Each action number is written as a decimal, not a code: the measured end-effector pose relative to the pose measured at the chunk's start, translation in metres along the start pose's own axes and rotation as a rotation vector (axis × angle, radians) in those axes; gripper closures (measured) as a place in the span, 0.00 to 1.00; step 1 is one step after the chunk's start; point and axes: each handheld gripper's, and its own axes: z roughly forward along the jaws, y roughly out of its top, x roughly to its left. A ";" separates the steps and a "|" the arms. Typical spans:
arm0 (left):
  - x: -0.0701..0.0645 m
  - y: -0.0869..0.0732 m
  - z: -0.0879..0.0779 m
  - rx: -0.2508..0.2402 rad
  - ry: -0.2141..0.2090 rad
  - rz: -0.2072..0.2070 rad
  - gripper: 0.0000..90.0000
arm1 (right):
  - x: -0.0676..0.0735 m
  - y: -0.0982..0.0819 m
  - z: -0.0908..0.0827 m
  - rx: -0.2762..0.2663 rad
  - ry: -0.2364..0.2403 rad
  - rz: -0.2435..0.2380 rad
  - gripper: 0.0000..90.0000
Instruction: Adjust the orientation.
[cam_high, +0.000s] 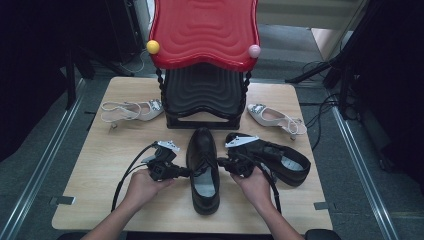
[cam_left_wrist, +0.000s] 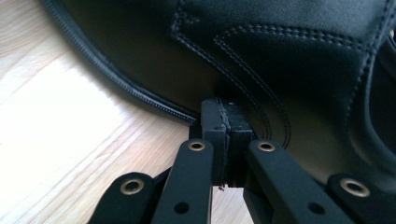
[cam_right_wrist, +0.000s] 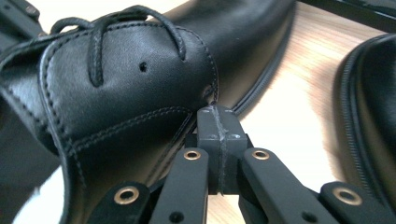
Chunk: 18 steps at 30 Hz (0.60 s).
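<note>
A black leather lace-up shoe (cam_high: 203, 170) stands in the middle of the wooden table (cam_high: 100, 165), toe pointing away from me. My left gripper (cam_high: 184, 172) is shut with nothing between its pads, and its tips touch the shoe's left side (cam_left_wrist: 261, 70). My right gripper (cam_high: 222, 163) is shut too, its tips (cam_right_wrist: 216, 122) against the shoe's right side (cam_right_wrist: 126, 93) just below the laces. A second black shoe (cam_high: 280, 161) lies to the right, behind my right gripper.
A black shoe rack (cam_high: 202, 95) with a red wavy top shelf (cam_high: 205, 30) stands at the table's back middle. One white sandal (cam_high: 132, 111) lies left of it, another (cam_high: 275, 118) right. Bare wood shows at the table's left and front.
</note>
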 end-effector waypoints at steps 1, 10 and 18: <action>-0.001 0.000 0.001 -0.003 -0.002 -0.001 1.00 | -0.001 0.000 0.000 -0.002 -0.004 0.003 1.00; -0.003 0.003 0.008 -0.036 -0.015 -0.033 1.00 | -0.011 0.002 -0.004 0.002 -0.041 0.001 1.00; 0.002 0.005 -0.015 -0.087 -0.015 -0.023 0.73 | -0.013 0.000 -0.020 -0.038 -0.004 0.020 0.94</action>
